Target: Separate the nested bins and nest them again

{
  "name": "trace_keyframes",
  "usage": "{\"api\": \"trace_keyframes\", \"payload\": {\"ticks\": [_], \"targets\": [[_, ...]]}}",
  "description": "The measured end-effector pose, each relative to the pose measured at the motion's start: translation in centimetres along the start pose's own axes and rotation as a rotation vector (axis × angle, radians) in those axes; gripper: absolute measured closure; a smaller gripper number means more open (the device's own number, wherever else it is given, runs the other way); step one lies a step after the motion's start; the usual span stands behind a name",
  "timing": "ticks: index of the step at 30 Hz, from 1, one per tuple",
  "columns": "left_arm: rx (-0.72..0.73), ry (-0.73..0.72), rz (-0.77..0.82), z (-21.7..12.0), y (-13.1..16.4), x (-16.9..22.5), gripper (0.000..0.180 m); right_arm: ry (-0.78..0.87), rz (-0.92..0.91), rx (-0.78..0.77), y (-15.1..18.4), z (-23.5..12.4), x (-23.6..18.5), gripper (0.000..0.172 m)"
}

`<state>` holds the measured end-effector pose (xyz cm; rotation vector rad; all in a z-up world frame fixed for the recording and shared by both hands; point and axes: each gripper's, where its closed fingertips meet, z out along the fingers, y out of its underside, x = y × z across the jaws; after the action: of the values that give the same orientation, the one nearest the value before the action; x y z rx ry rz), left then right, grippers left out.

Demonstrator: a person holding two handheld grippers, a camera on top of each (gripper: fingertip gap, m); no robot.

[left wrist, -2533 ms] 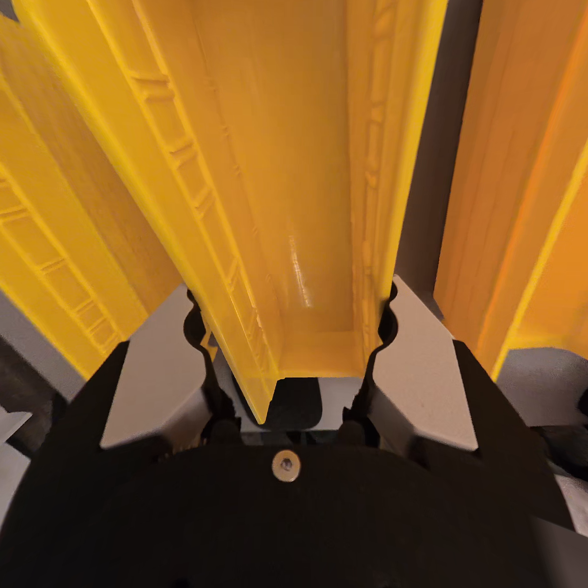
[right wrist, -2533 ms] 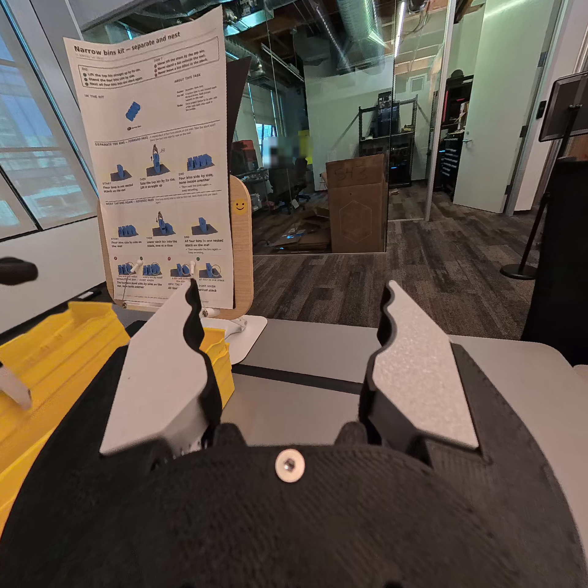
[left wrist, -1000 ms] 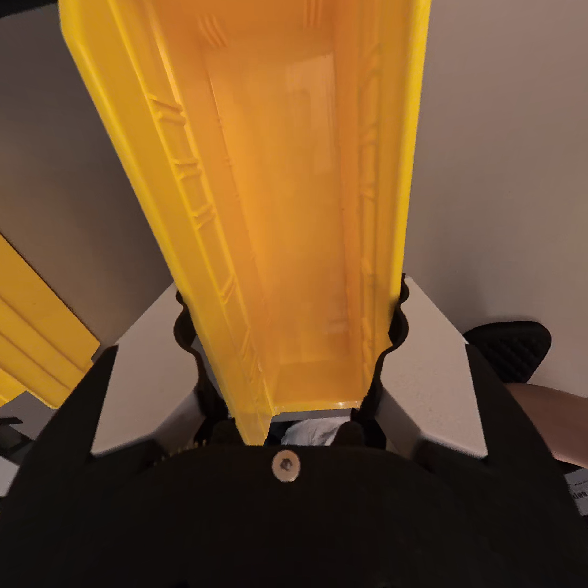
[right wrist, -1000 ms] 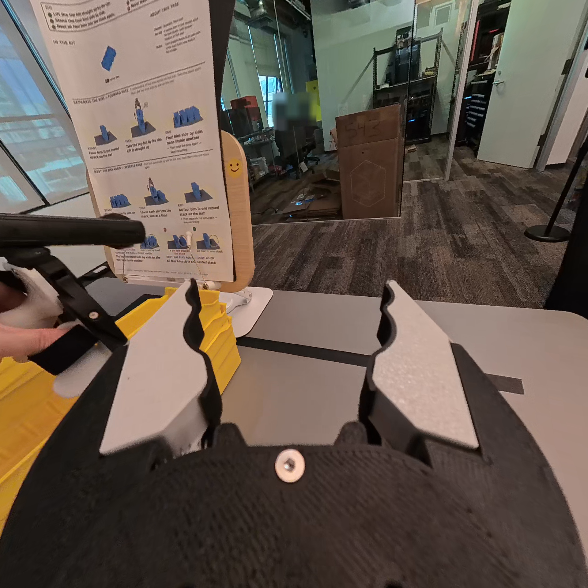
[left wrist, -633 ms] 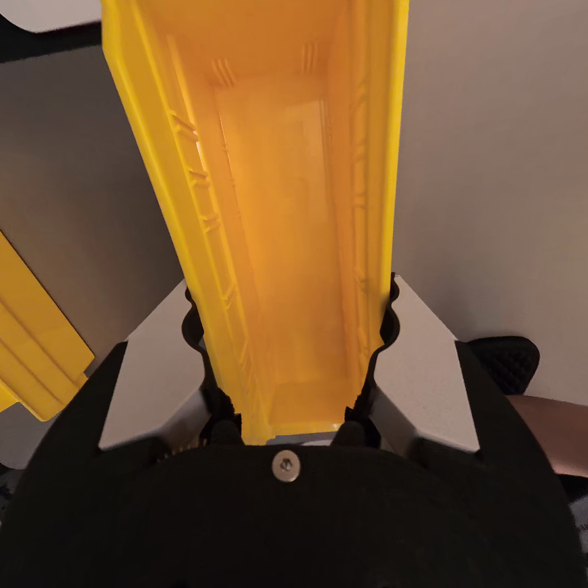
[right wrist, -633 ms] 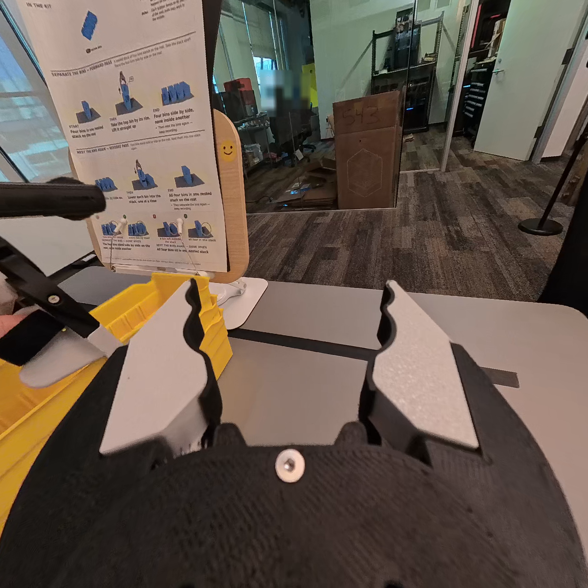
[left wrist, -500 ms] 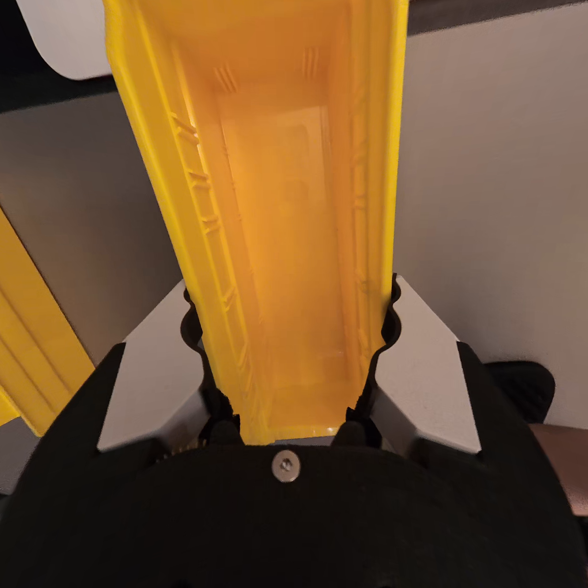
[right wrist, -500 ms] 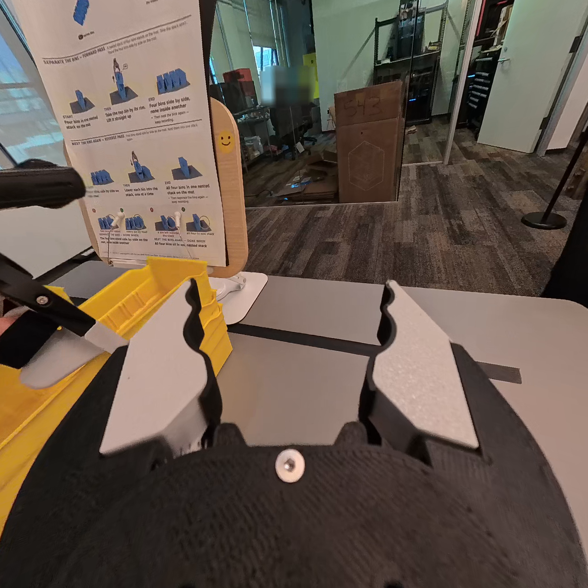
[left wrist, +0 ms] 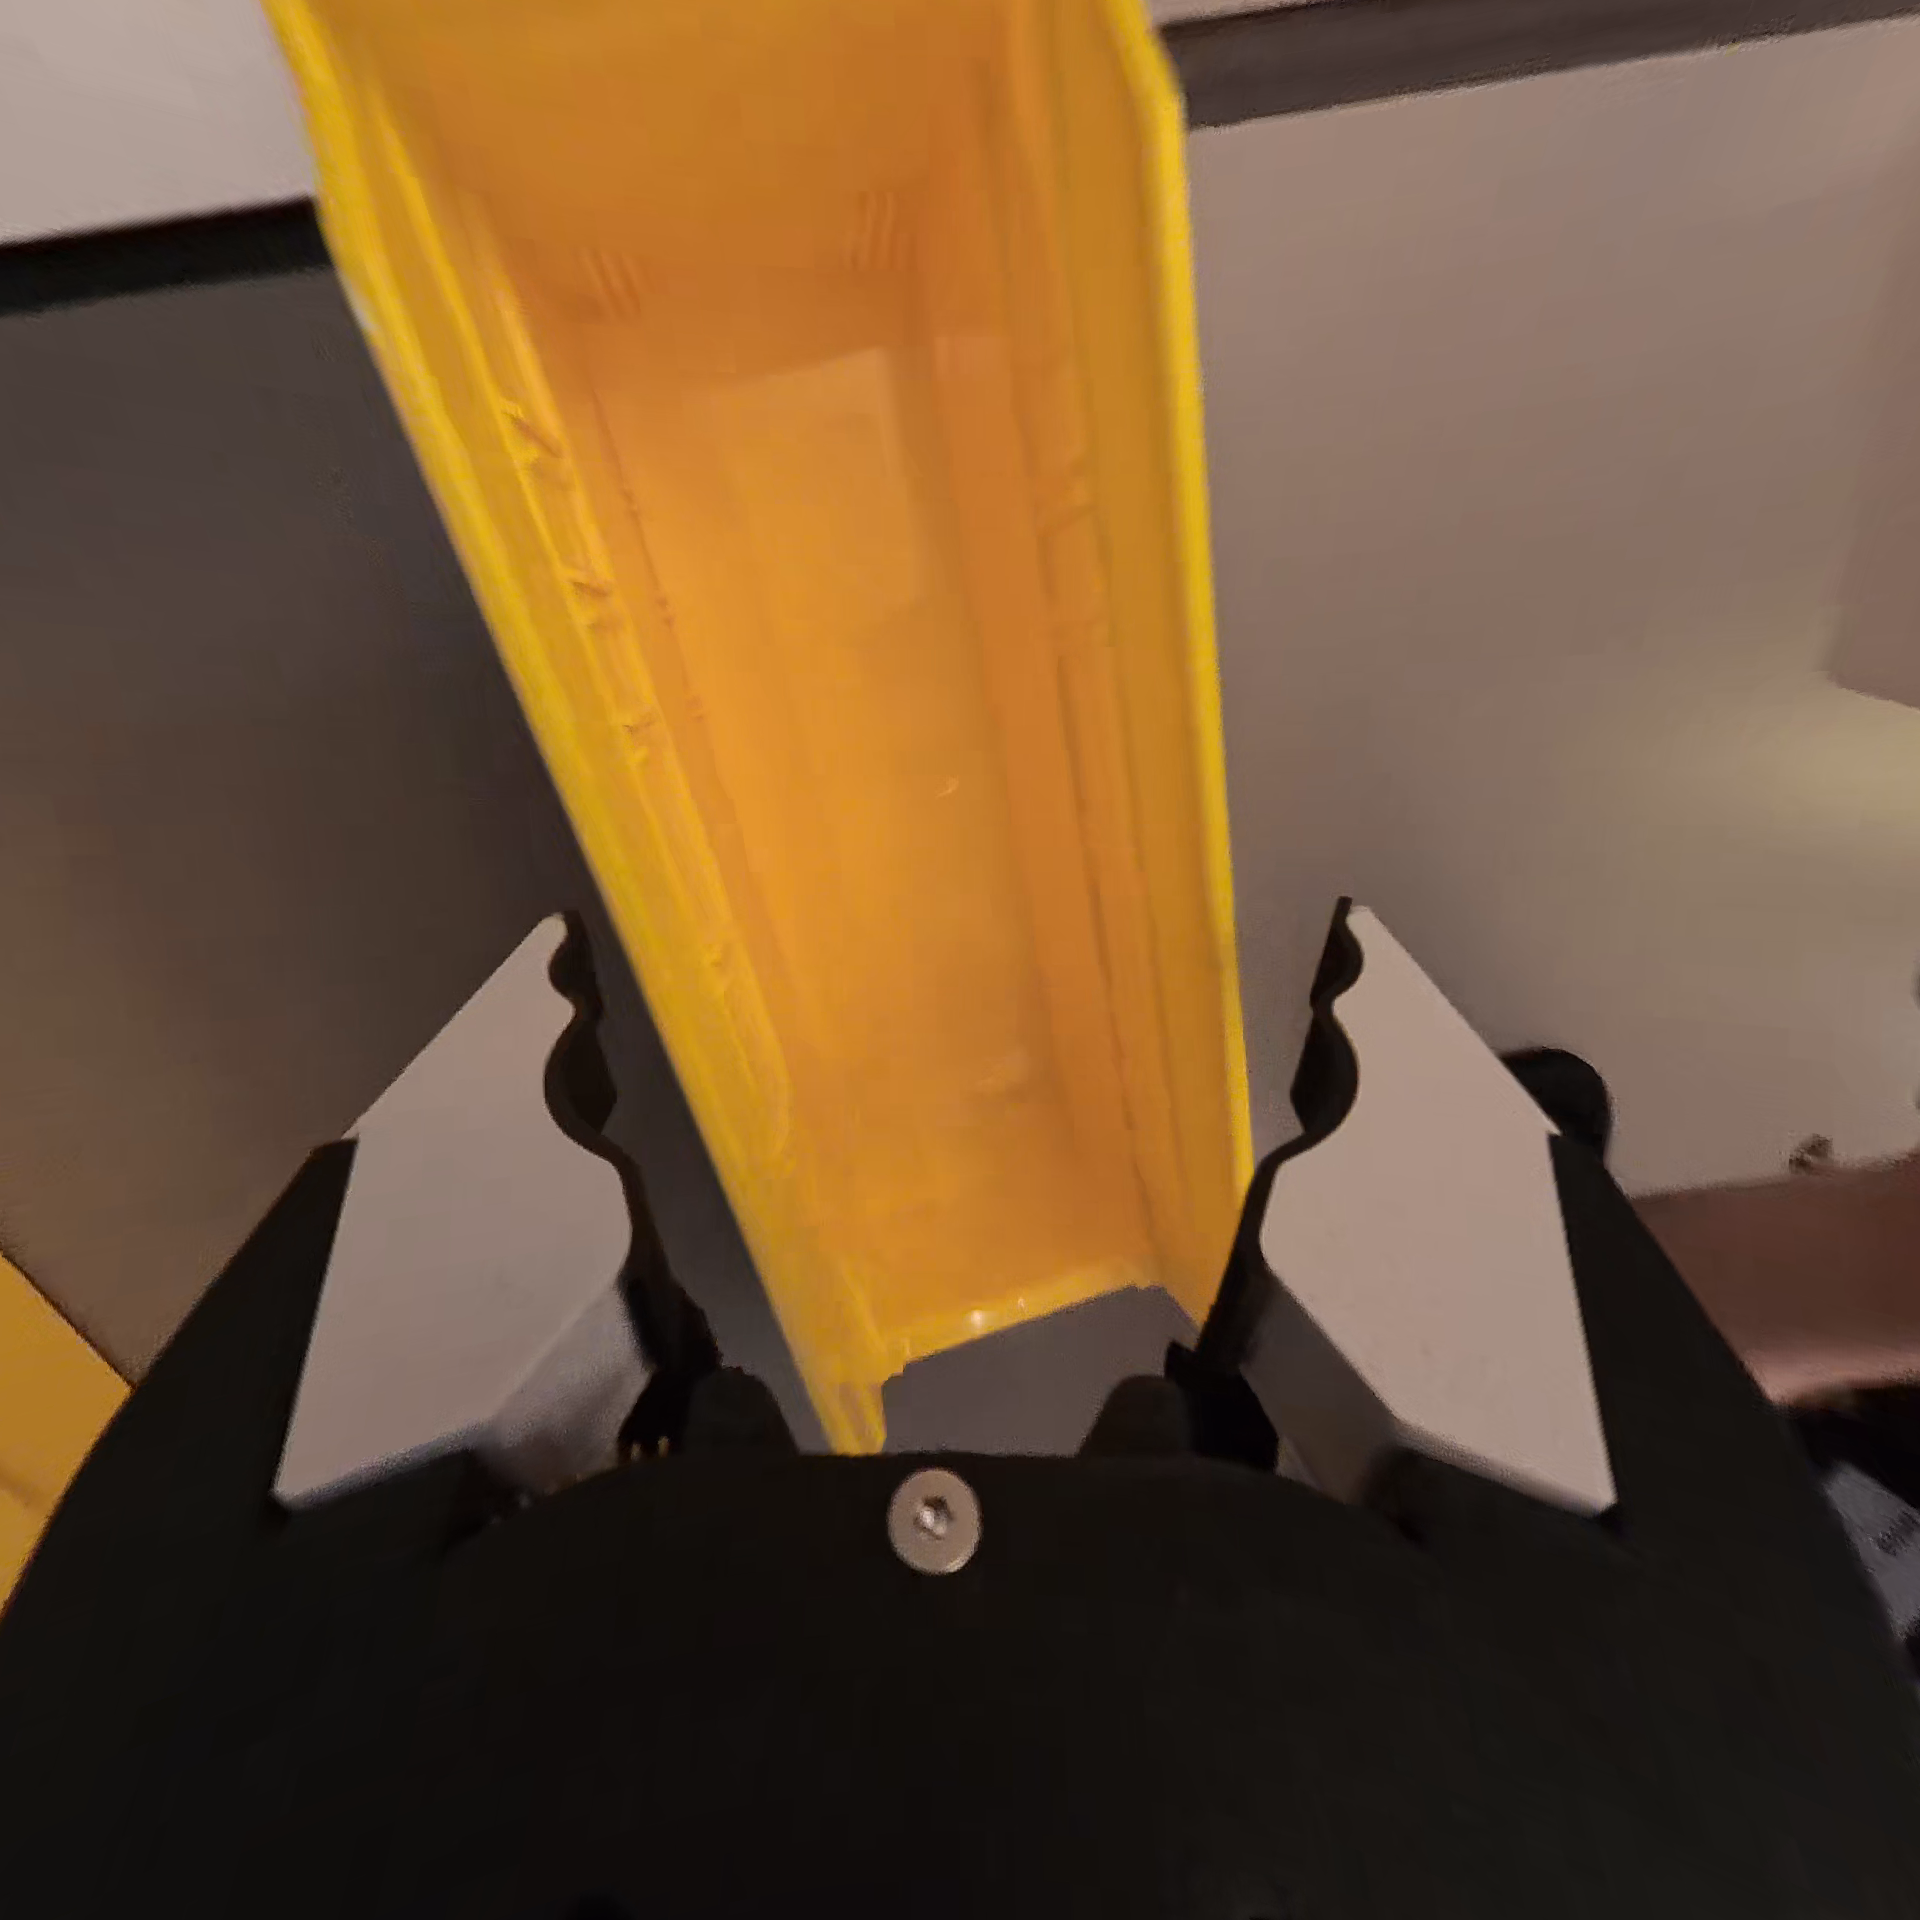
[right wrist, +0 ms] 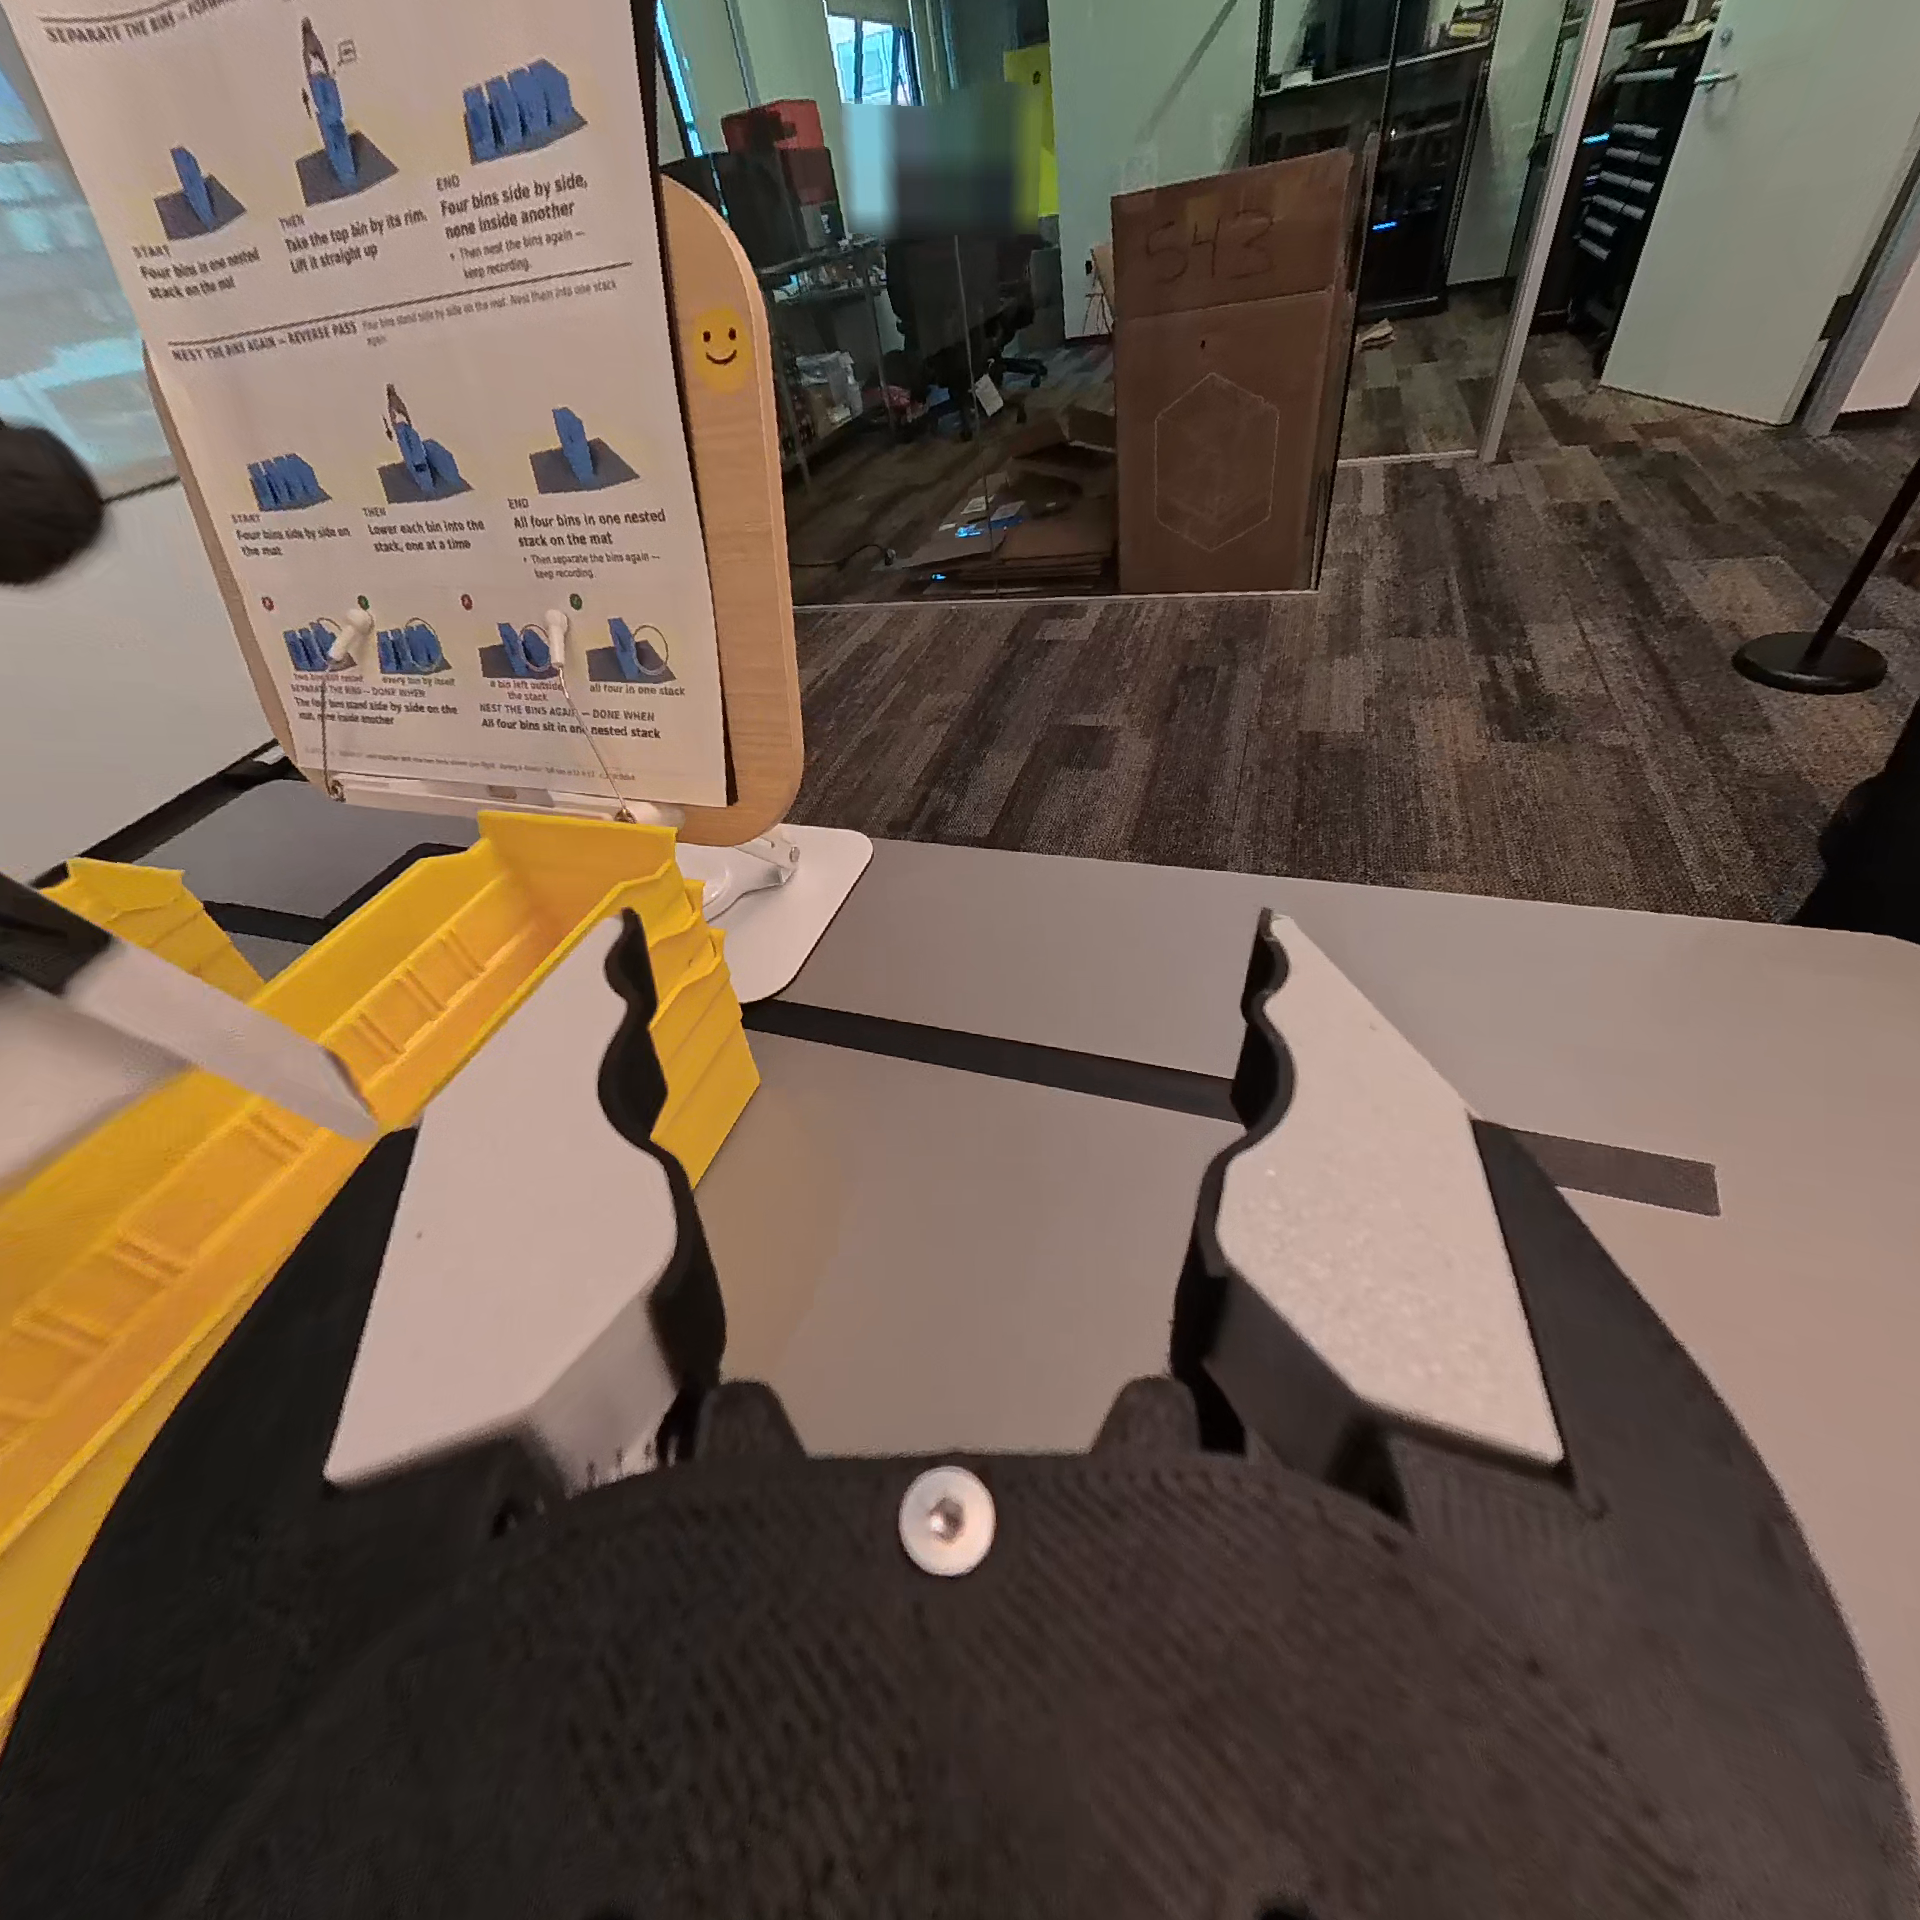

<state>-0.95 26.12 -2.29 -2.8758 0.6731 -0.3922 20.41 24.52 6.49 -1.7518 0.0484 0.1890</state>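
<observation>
In the left wrist view, the left hand-held gripper (left wrist: 951,1023) stood wide open around a narrow yellow bin (left wrist: 883,727), with gaps showing at both pads; the bin looked just set down on the grey tabletop (left wrist: 1507,520), so the step was probably separating. Its far end was cut off and the picture was blurred. In the right wrist view, the right hand-held gripper (right wrist: 940,1023) hung open and empty over the tabletop, the nested stack (right wrist: 447,1018) at its left. The next move called for fetching another bin; how many remained nested was hard to tell.
</observation>
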Motion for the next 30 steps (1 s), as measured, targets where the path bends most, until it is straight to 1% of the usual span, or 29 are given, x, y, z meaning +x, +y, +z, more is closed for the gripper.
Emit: {"api": "trace_keyframes", "payload": {"ticks": [1, 3, 4, 6, 8, 10, 12, 14, 15, 17, 20, 26, 30], "targets": [[0.028, 0.034, 0.015, -1.5, -0.4, -0.2, 0.047, 0.001, -0.001, 0.000, 0.0, 0.0, 0.0, 0.059], [0.165, 0.068, 0.074, -5.6, -2.1, -1.7, 0.052, 0.006, -0.005, 0.000, 0.0, 0.0, 0.2, 0.059], [0.268, 0.038, 0.102, -8.1, -3.2, -3.6, 0.056, 0.011, -0.008, 0.001, 0.0, 0.1, 0.4, 0.059], [0.472, -0.073, 0.155, -13.4, -4.6, -8.3, 0.059, 0.022, -0.007, -0.008, 0.2, 0.2, 0.8, 0.059], [0.613, -0.158, 0.167, -17.5, -4.1, -13.2, 0.064, 0.028, 0.002, -0.019, 0.5, 0.4, 1.2, 0.059], [0.676, -0.178, 0.123, -19.3, -2.4, -17.7, 0.063, 0.042, 0.005, -0.024, 0.7, 0.5, 1.8, 0.059], [0.651, -0.179, 0.059, -19.0, -0.1, -22.0, 0.061, 0.057, 0.003, -0.029, 0.9, 0.6, 2.3, 0.059], [0.586, -0.224, 0.012, -17.6, 2.3, -26.3, 0.052, 0.071, 0.001, -0.035, 1.1, 0.7, 2.7, 0.059], [0.550, -0.248, -0.008, -16.7, 3.4, -28.0, 0.050, 0.077, 0.000, -0.037, 1.2, 0.7, 2.9, 0.059], [0.491, -0.252, -0.044, -14.8, 5.1, -30.4, 0.044, 0.087, 0.000, -0.044, 1.4, 0.8, 3.4, 0.059], [0.423, -0.203, -0.108, -12.0, 6.4, -32.1, 0.036, 0.100, 0.010, -0.053, 1.7, 0.9, 4.0, 0.059], [0.317, -0.211, -0.169, -8.7, 7.7, -34.6, 0.029, 0.106, -0.004, -0.079, 2.4, 1.4, 4.0, 0.059], [0.204, -0.212, -0.188, -6.1, 9.1, -35.1, 0.024, 0.101, -0.018, -0.101, 2.9, 1.8, 3.7, 0.059]]}}
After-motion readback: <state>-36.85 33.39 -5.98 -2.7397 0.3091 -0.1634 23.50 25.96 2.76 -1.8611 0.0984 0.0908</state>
